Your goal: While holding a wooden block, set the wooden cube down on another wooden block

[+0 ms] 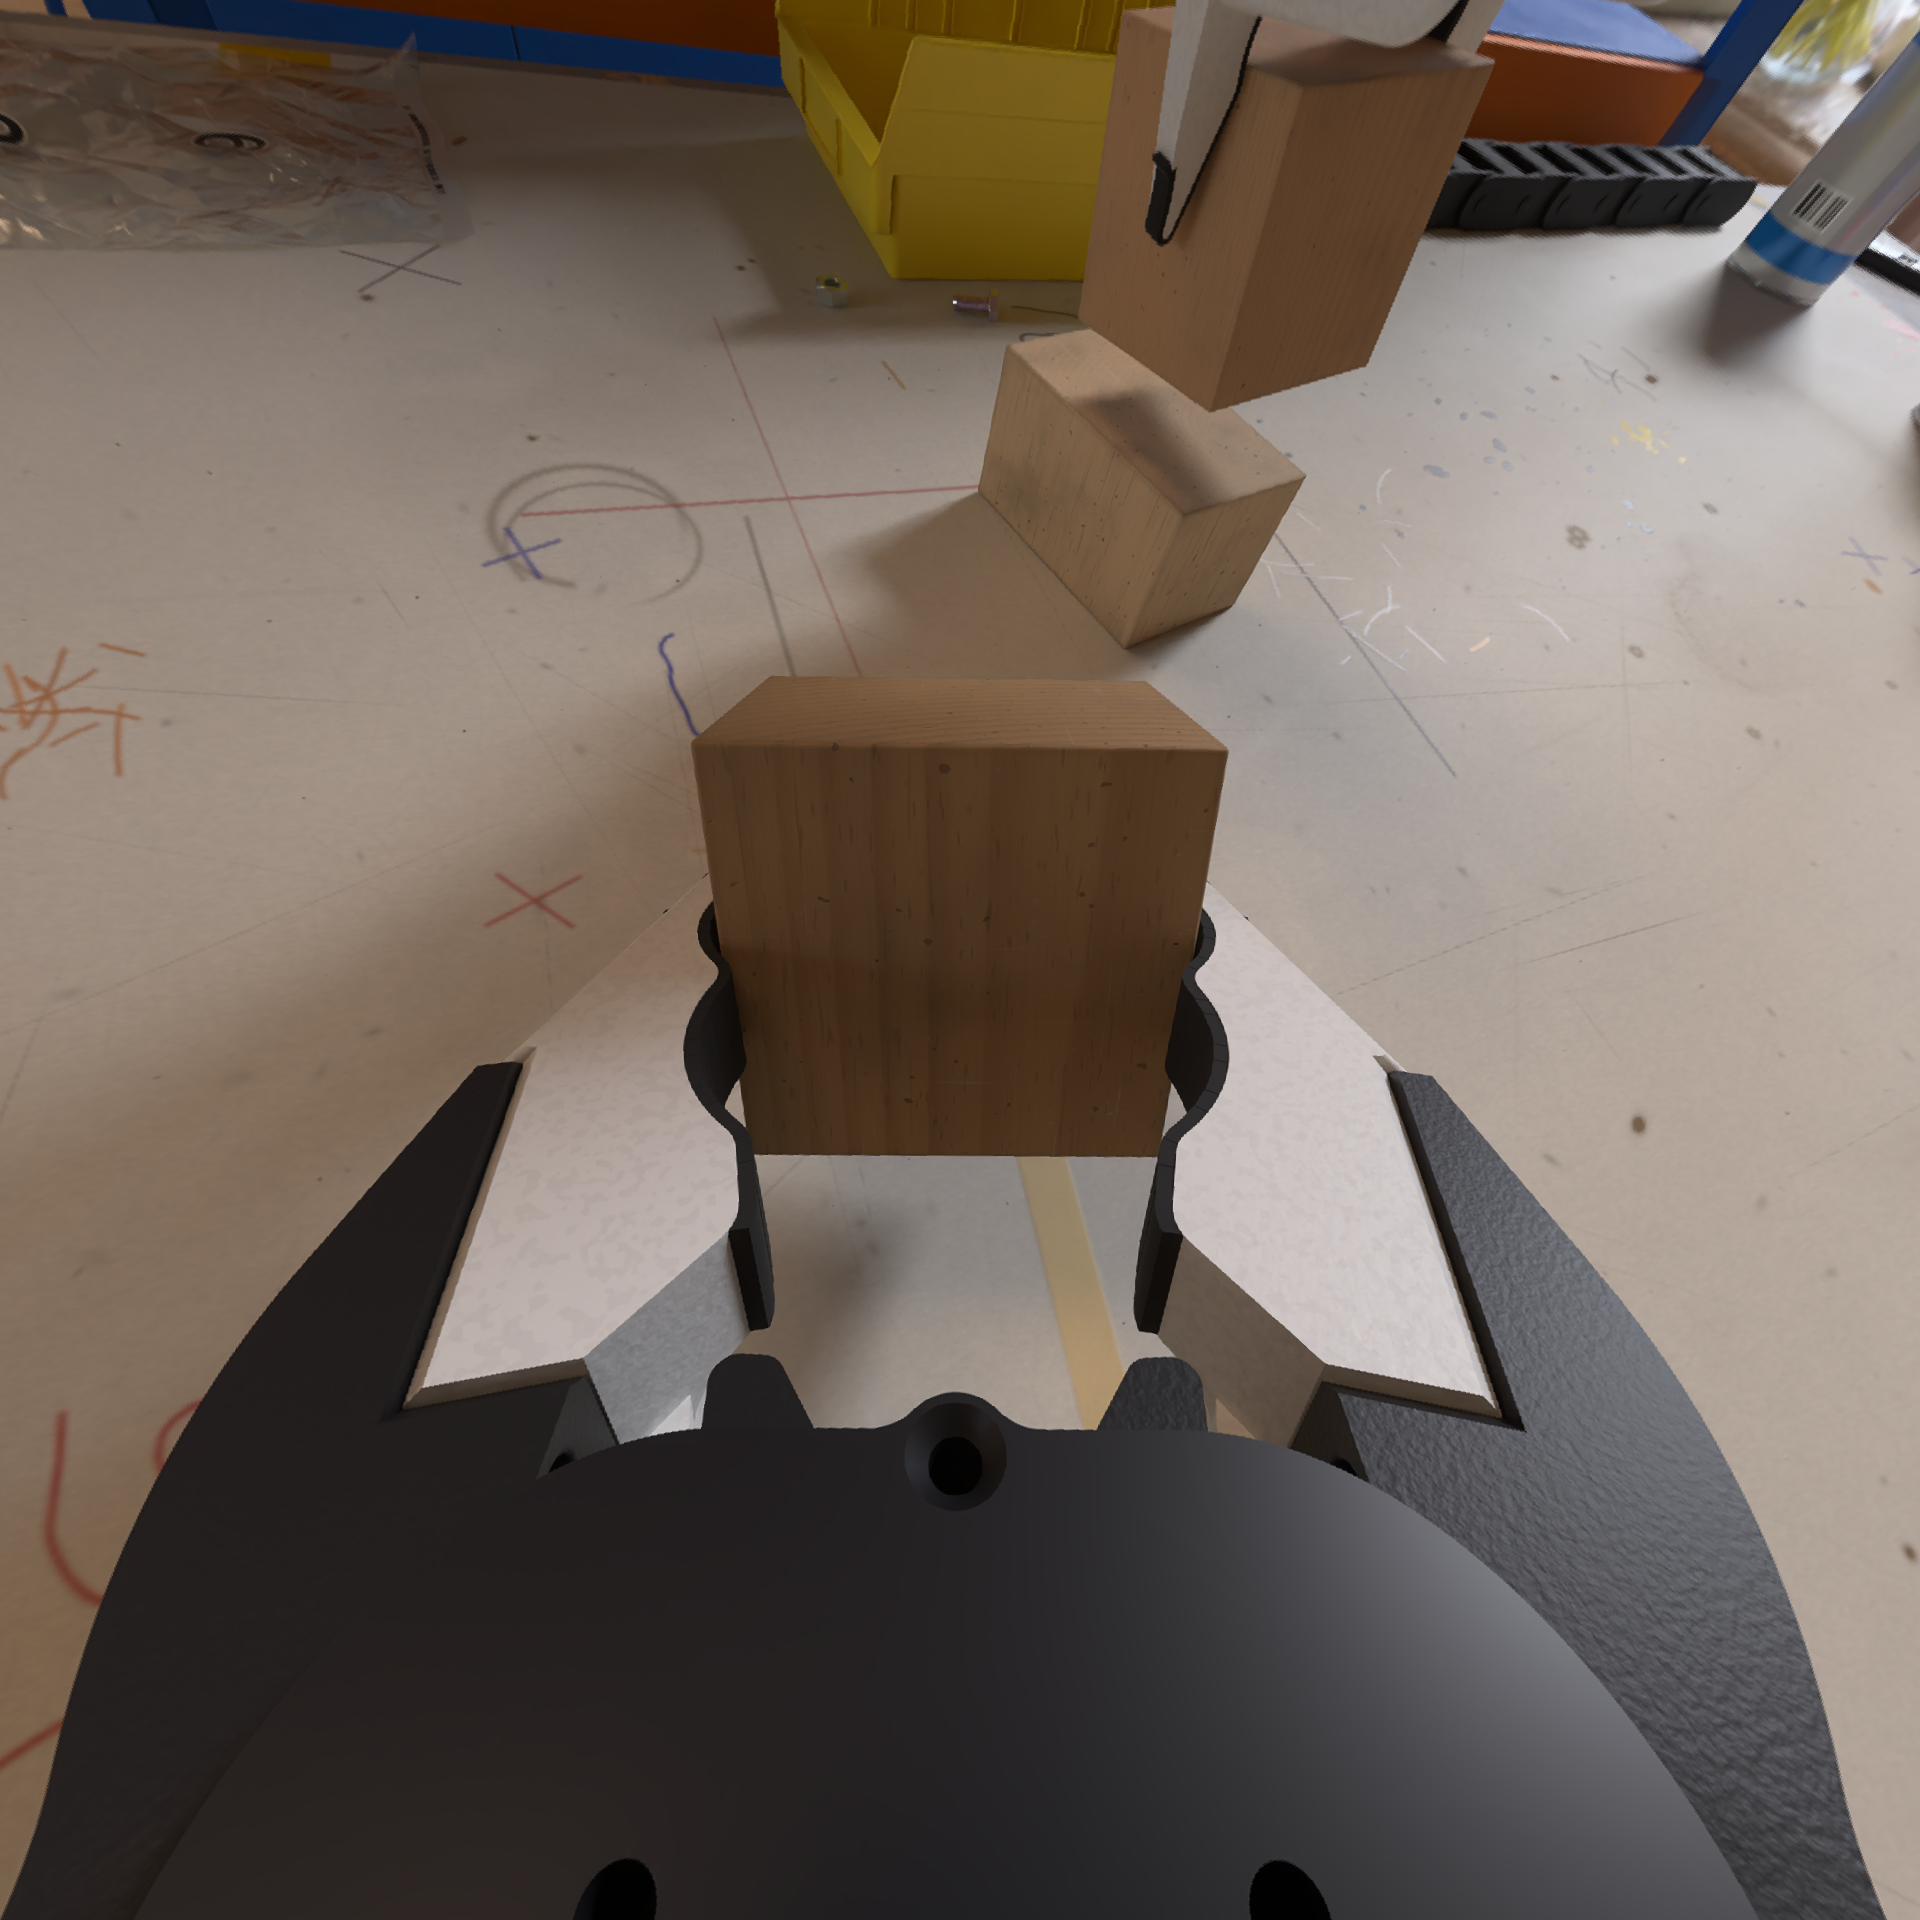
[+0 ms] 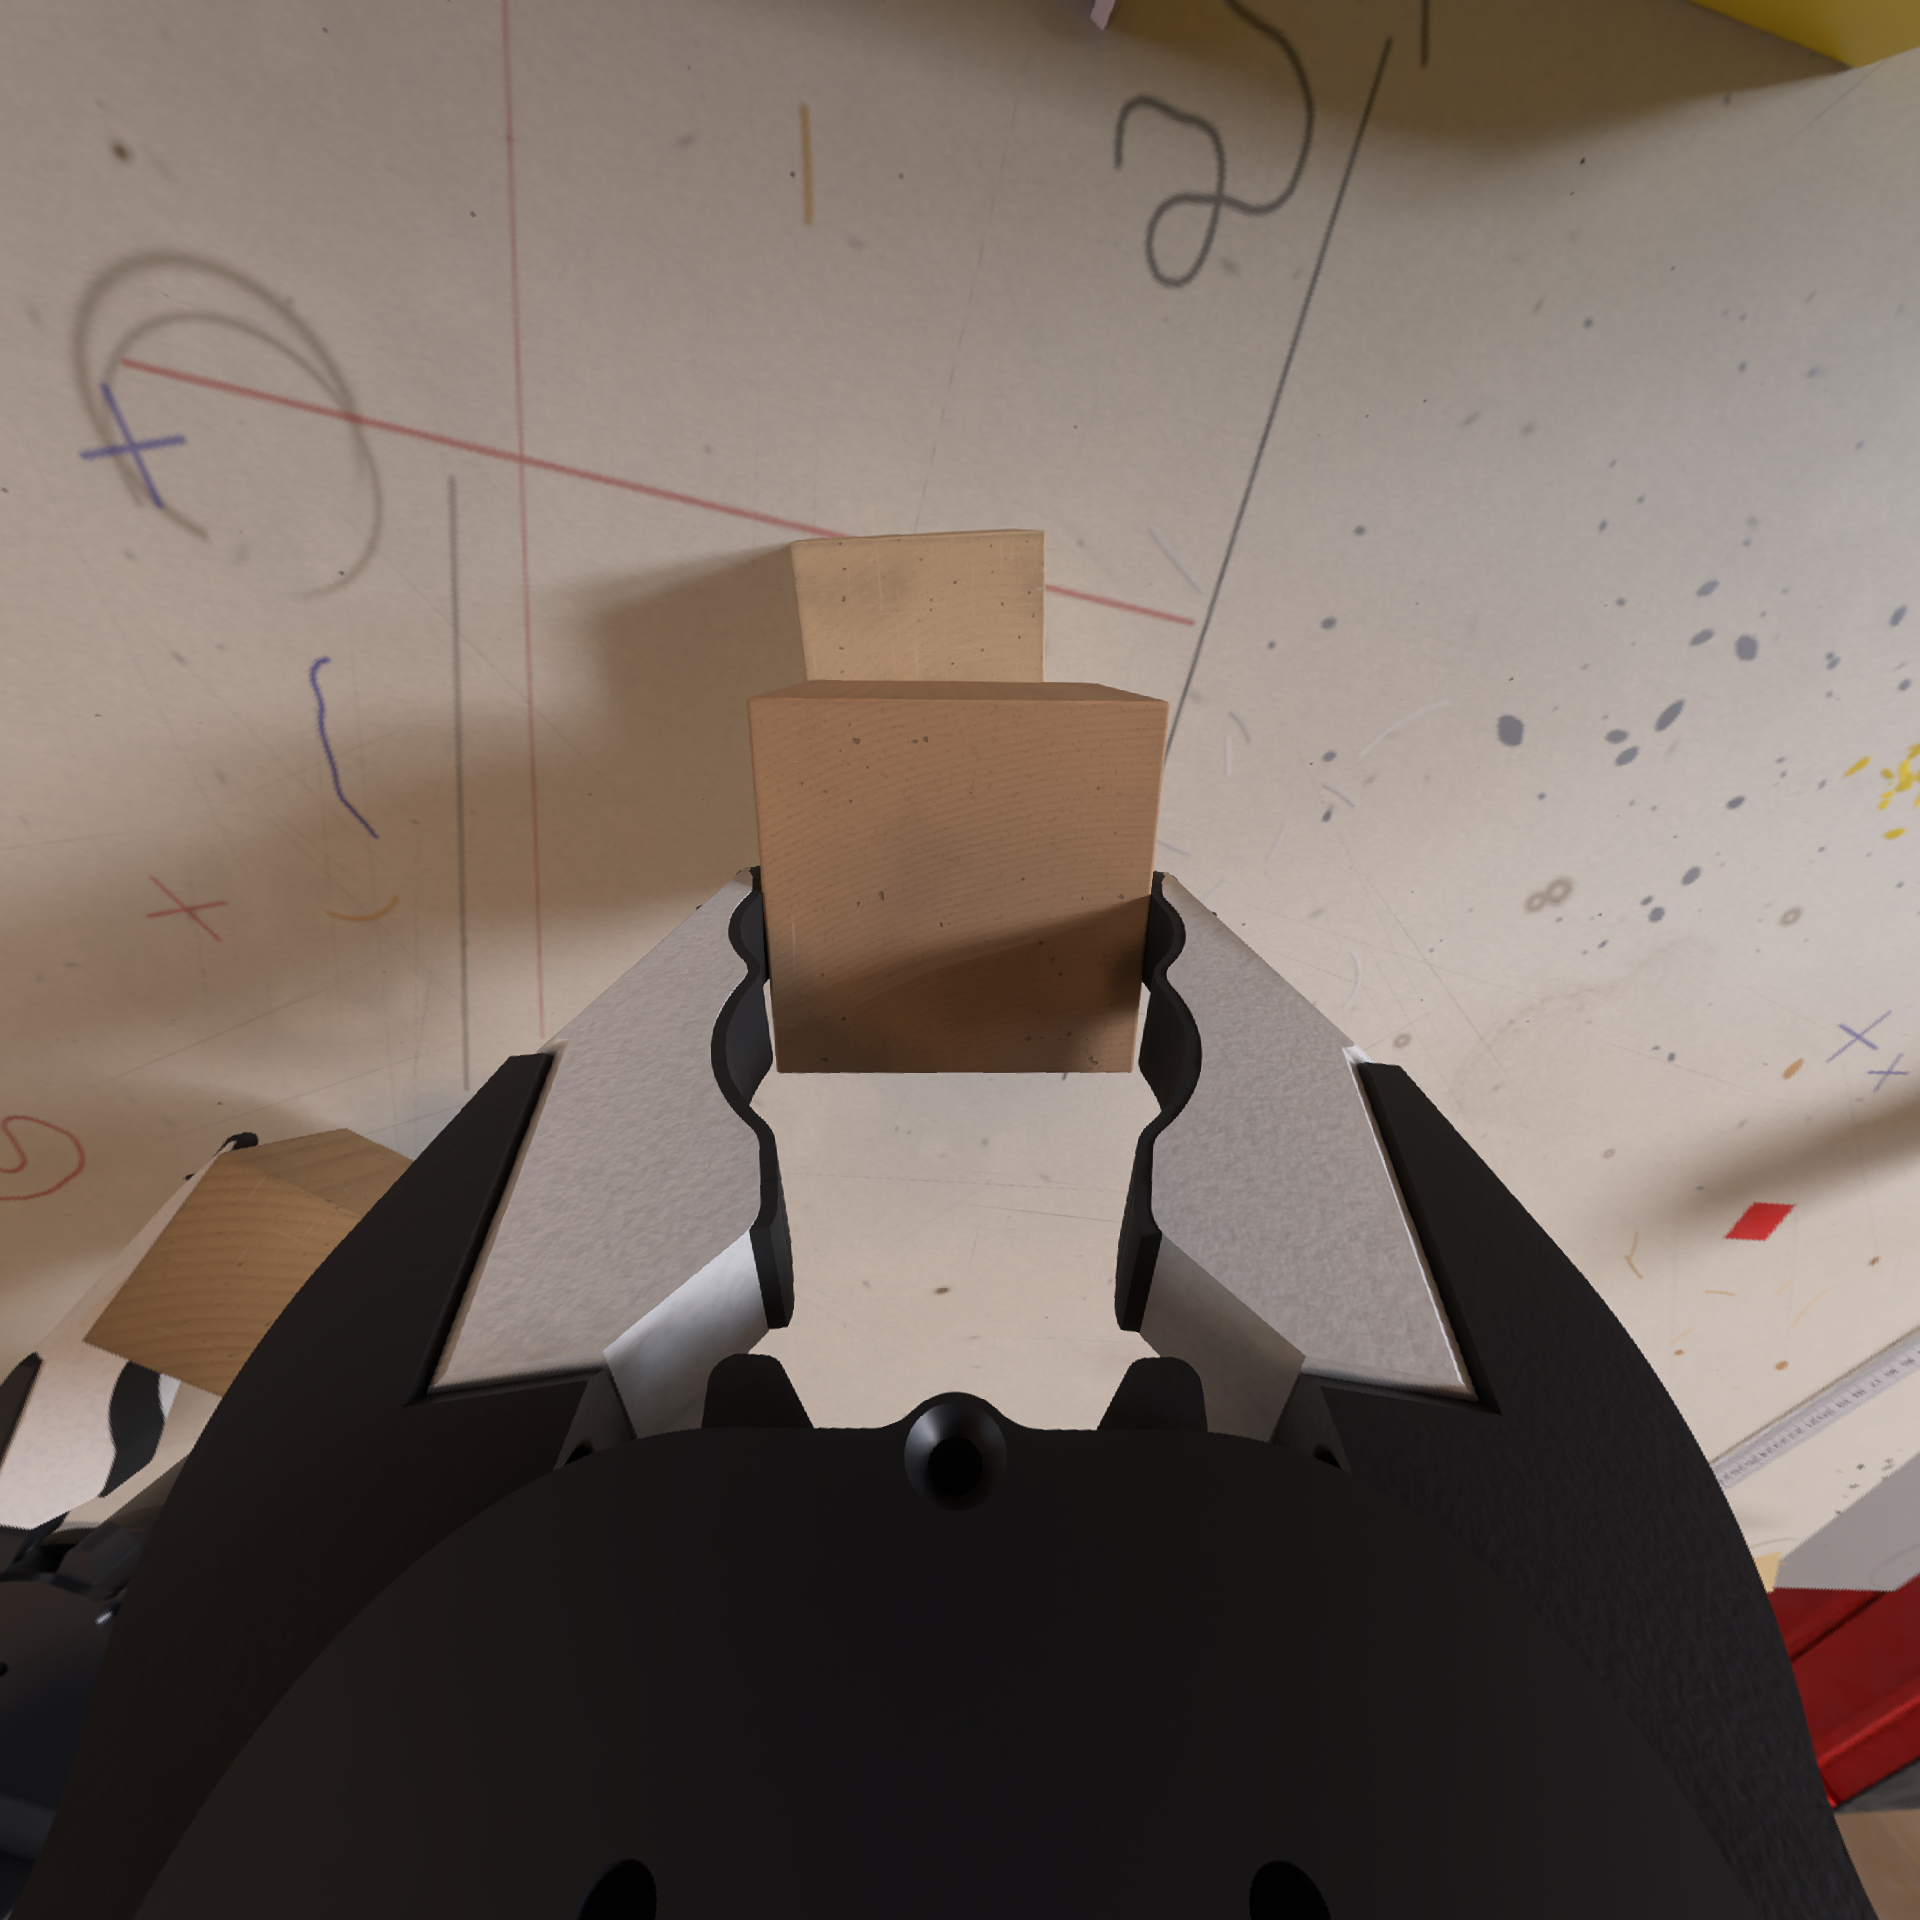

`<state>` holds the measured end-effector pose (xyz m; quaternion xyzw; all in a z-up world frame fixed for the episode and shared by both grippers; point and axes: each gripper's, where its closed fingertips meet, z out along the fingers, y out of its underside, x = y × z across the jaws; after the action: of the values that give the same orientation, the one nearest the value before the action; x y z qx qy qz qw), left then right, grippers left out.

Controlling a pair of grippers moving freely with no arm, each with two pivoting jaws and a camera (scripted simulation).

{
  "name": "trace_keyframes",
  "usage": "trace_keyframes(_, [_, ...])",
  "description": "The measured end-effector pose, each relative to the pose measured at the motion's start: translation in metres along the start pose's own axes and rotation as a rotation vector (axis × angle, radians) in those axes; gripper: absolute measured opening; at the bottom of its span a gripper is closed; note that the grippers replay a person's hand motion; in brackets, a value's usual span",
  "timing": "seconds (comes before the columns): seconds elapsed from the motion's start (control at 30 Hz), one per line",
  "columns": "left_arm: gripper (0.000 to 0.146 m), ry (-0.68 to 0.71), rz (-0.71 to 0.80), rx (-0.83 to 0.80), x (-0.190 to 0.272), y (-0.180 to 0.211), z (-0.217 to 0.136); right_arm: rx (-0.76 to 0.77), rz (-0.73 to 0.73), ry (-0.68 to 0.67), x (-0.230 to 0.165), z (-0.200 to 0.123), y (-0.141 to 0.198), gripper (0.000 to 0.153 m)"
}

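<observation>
My left gripper (image 1: 961, 935) is shut on a dark wooden block (image 1: 956, 831) and holds it above the table. Farther off, a pale wooden block (image 1: 1132, 488) rests on the table. My right gripper (image 2: 956, 904) is shut on a light wooden cube (image 2: 956, 790) and holds it in the air just above that pale block (image 2: 920, 608), casting a shadow on its top. The cube (image 1: 1278, 229) and one white finger (image 1: 1195, 114) of the right gripper show in the left wrist view. The left gripper's block (image 2: 229, 1247) shows at the lower left of the right wrist view.
A yellow bin (image 1: 966, 156) stands behind the blocks. A black segmented strip (image 1: 1590, 187) and a silver-and-blue tube (image 1: 1829, 197) lie at the back right. A nut (image 1: 831, 289) and a bolt (image 1: 975, 304) lie near the bin. A clear plastic sheet (image 1: 208, 135) lies back left. A red box (image 2: 1860, 1662) sits lower right.
</observation>
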<state>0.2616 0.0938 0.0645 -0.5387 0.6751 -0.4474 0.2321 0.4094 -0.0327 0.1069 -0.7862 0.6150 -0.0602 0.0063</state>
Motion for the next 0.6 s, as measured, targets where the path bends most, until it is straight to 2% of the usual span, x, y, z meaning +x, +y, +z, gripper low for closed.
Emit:
trace_keyframes(0.47, [0.083, 0.023, -0.005, -0.005, 0.0054, -0.0021, 0.01, 0.014, -0.033, 0.017, -0.0022, 0.0024, -0.007, 0.072])
trace_keyframes(0.6, [0.083, 0.022, 0.001, -0.006, 0.0059, -0.0014, 0.01, 0.028, -0.022, -0.058, -0.0049, 0.0029, -0.0088, 0.072])
